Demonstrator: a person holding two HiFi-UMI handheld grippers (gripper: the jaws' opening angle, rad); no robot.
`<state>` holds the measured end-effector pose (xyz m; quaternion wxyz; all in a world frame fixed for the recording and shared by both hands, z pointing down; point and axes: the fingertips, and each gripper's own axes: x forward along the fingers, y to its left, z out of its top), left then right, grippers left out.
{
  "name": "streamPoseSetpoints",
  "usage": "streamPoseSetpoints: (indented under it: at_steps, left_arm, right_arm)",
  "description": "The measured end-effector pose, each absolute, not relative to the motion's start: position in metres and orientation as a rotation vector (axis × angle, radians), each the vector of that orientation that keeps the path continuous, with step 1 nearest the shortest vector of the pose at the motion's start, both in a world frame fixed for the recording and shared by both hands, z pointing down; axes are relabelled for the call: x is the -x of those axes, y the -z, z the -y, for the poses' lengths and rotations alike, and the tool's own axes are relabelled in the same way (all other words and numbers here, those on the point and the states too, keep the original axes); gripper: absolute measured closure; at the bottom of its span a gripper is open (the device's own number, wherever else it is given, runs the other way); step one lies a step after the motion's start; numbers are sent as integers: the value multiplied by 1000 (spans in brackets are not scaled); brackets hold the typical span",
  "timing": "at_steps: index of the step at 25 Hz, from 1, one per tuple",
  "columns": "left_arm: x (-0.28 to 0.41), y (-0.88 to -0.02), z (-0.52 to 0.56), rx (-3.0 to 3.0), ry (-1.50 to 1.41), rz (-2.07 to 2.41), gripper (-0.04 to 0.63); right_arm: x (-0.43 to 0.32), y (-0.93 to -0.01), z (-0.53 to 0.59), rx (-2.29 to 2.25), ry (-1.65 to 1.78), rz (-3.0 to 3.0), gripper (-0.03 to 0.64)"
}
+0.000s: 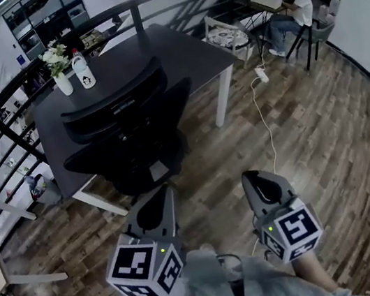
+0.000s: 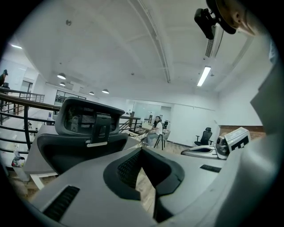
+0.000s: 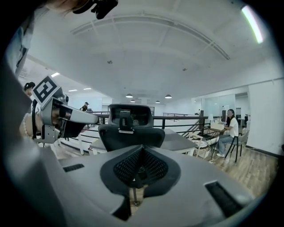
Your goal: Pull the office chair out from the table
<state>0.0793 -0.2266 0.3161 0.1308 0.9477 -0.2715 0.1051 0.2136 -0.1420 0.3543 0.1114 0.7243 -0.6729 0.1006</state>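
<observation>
Office chair (image 1: pixel 134 142): tucked against the worktop (image 1: pixel 175 53), apart from us. Left hand-held gripper (image 1: pixel 161 194) and right hand-held gripper (image 1: pixel 254 179): both clenched, empty. Risk we judge: unopened jaws would shove the backrest (image 1: pixel 118 109), not grasp.

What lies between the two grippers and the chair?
Only bare floor, in the head view: the left gripper and right gripper are short of the chair.
</observation>
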Motion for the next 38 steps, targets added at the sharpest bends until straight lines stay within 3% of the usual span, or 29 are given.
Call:
streamPoseSetpoints:
  at_steps: [22, 38]
  left_arm:
    - [-7, -329, 303, -2601, -289, 1155, 583]
    - [23, -323, 373, -2542, -226, 1451, 584]
  right_arm:
    - [-197, -365, 249, -1917, -242, 2138, 614]
    - [-231, -350, 343, -1748, -31, 2168, 614]
